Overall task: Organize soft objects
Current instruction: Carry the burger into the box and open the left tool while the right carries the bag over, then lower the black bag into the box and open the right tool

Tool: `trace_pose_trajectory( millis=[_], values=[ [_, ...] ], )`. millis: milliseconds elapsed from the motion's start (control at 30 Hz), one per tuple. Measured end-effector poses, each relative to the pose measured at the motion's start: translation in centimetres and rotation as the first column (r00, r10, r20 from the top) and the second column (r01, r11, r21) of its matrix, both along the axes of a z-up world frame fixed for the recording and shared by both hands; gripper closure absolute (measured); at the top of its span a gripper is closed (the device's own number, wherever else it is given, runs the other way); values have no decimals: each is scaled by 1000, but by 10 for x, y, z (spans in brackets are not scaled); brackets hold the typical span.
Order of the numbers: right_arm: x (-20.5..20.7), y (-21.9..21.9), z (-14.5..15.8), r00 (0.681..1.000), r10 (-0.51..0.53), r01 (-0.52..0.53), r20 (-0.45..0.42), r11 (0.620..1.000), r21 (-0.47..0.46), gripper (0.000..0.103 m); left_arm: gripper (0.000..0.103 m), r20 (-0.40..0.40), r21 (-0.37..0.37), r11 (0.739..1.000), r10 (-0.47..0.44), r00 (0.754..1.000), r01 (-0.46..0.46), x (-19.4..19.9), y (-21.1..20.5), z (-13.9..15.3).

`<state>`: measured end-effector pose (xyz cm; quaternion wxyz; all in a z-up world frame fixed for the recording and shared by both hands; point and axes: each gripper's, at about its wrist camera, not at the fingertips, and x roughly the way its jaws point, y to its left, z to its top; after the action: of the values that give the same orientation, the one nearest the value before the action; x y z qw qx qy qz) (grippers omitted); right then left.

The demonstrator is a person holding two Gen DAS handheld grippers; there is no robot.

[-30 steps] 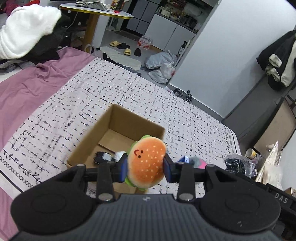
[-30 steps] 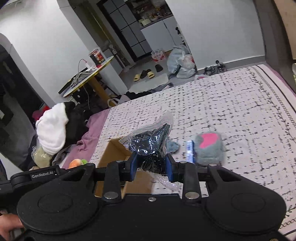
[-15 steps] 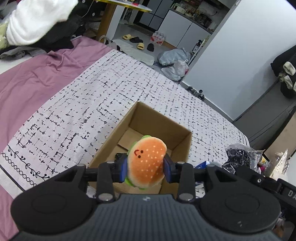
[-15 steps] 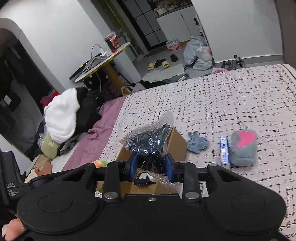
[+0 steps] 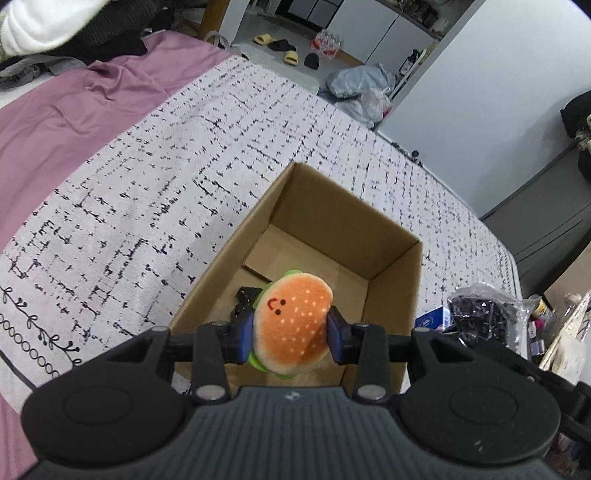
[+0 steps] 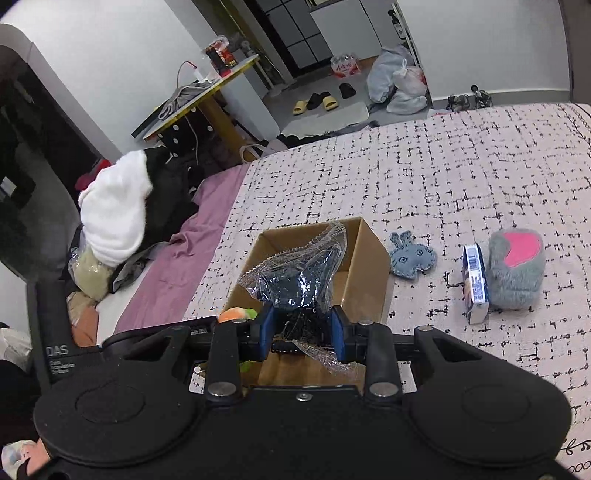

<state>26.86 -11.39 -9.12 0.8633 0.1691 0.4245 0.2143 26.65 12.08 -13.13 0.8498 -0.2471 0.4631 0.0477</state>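
The left gripper is clenched on the burger plush directly above the near part of the open cardboard box — the right gripper, grasping a plastic bag, hangs over the same box

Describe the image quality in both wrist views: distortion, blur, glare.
Left wrist view: strong fisheye bending at the edges, dark corners; burger plush and cardboard box sharp, white bundle top left smeared. Right wrist view: same curvature; glare speckles on the plastic bag; grey plush slightly soft.
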Motion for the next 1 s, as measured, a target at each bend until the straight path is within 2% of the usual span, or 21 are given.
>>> trace_pose_trajectory(
  millis=[167, 367, 467, 533, 600, 900, 1000],
  values=[
    [3, -2, -8, 1000, -11, 11, -19, 1000, -10, 72, 64, -38, -8, 1000, -4, 999, 4, 9, -5, -14],
    [7, -3, -20, 999, -16, 15, -52, 1000, -18, 72, 54, -70, -7, 1000, -5, 998, 5, 12, -6, -24],
    [9, -1, -25, 998, -15, 14, -64, 1000, -22, 72, 51, -52, -9, 1000, 2, 999, -2, 9, -2, -18],
    [11, 1, -26, 998, -9, 7, -68, 1000, -23, 72, 41, -29, -13, 1000, 15, 999, -16, 5, 2, -12],
    [13, 4, -27, 997, -4, 2, -73, 1000, -24, 72, 38, -12, -13, 999, 34, 999, -34, -1, 7, -7],
    [18, 29, -32, 995, 54, -56, -86, 998, -19, 72, 37, -8, -55, 995, 80, 997, -80, -20, 28, 5],
    [19, 37, -38, 991, 71, -74, -115, 997, -20, 68, 32, -2, -64, 994, 94, 996, -94, -28, 31, 11]
  ],
)
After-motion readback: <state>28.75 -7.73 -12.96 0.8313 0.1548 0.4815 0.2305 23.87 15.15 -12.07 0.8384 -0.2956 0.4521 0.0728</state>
